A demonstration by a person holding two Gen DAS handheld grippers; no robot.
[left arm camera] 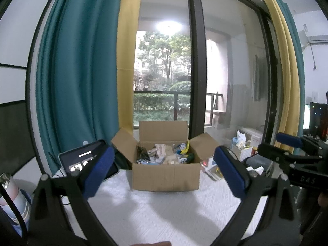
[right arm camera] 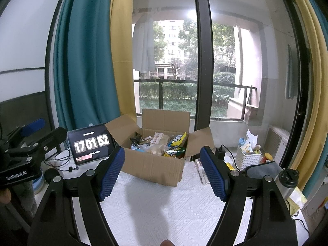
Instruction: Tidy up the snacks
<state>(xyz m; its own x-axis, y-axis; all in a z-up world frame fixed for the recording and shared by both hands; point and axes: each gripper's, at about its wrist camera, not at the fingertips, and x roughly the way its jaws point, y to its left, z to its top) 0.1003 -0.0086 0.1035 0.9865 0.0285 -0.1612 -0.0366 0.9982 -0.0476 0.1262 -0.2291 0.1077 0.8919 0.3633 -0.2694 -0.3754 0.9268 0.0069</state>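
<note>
Both my claws, left gripper [left arm camera: 166,172] and right gripper [right arm camera: 163,174], hung open, empty, facing the snack-filled cardboard box [right arm camera: 155,164].

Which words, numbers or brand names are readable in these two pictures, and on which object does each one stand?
"17 01 52": on the tablet screen, large clock digits.
"GenRobot.AI": on the body of the left gripper, seen in the right wrist view.
"DAS": on the body of the right gripper, seen in the left wrist view; faint.
Small lines on the tablet: too small to read.
Snack packets in the cardboard box: print too blurred to read.
</note>
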